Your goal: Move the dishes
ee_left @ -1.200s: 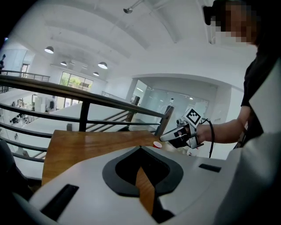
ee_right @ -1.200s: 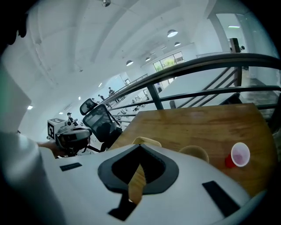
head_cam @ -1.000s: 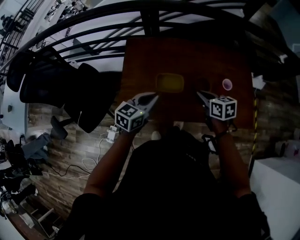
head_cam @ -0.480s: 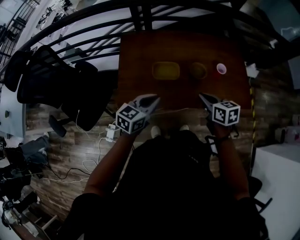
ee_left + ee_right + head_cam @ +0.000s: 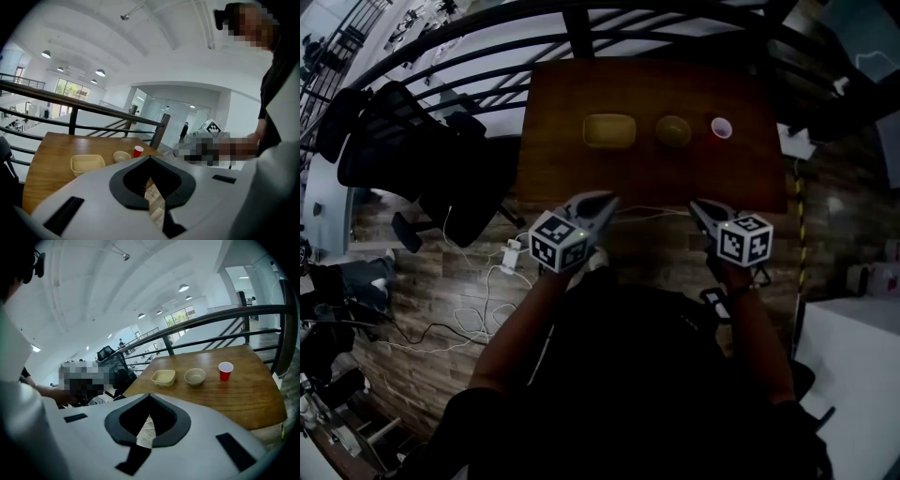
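Dishes on wooden table (image 5: 562,173): one rectangular dish (image 5: 609,130), one round bowl (image 5: 673,130), one red cup (image 5: 722,127). Left gripper (image 5: 607,199) and right gripper (image 5: 696,204) are clenched, empty, well short of them.

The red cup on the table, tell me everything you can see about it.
The red cup is small and looks like plastic, red outside with a white rim and inside. It stands upright, mouth up, on the wooden table. It is the right end of a row of three, with the round bowl next to it and the rectangular dish beyond; a clear gap separates it from the bowl. Only the table touches it.
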